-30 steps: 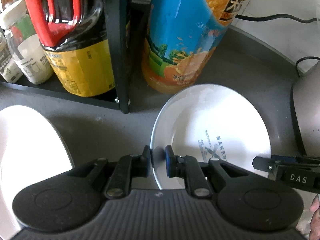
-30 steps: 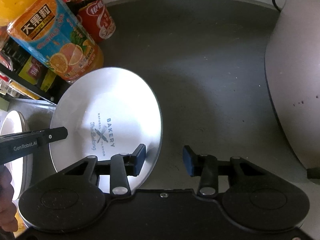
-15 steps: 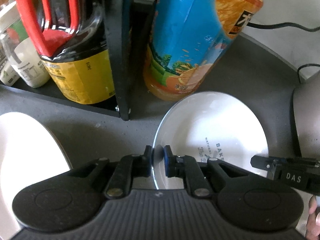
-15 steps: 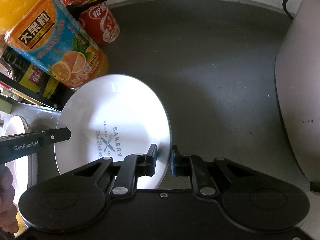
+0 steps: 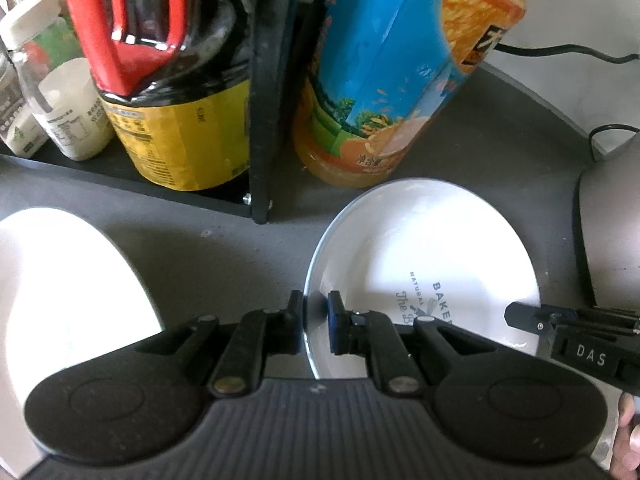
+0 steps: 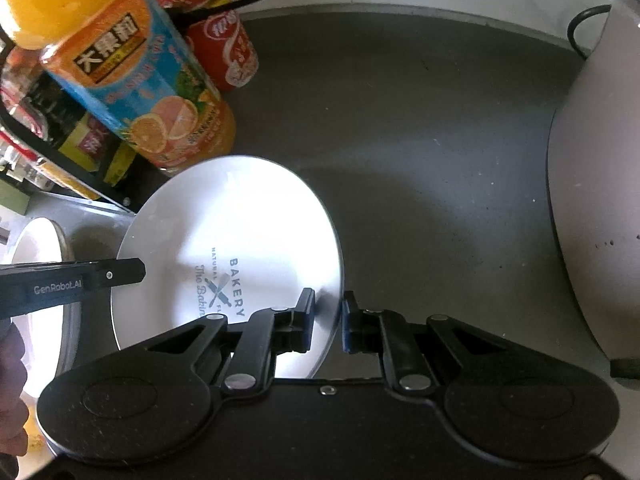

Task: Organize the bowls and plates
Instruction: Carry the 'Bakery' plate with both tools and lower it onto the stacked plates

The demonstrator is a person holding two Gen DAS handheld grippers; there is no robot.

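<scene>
A white plate (image 5: 424,248) printed with a "BAKERY" logo sits on the dark grey counter (image 6: 420,140), just in front of an orange juice bottle. My left gripper (image 5: 314,322) is shut on the plate's left rim. On the opposite side, my right gripper (image 6: 327,320) is shut on the same plate's (image 6: 232,232) right rim. Each gripper's tip shows at the edge of the other's view. A second white plate (image 5: 60,288) lies to the left, partly cut off by the frame.
A black rack (image 5: 256,92) holds a dark sauce bottle (image 5: 168,80) and small jars behind the plates. The orange juice bottle (image 5: 384,64) and red cans (image 6: 228,52) stand beside it. A large grey appliance (image 6: 592,220) with a cord borders the right side.
My right gripper's jaws have closed from wide apart onto the plate's right rim. The left gripper stayed clamped on the left rim, and both views shifted slightly.
</scene>
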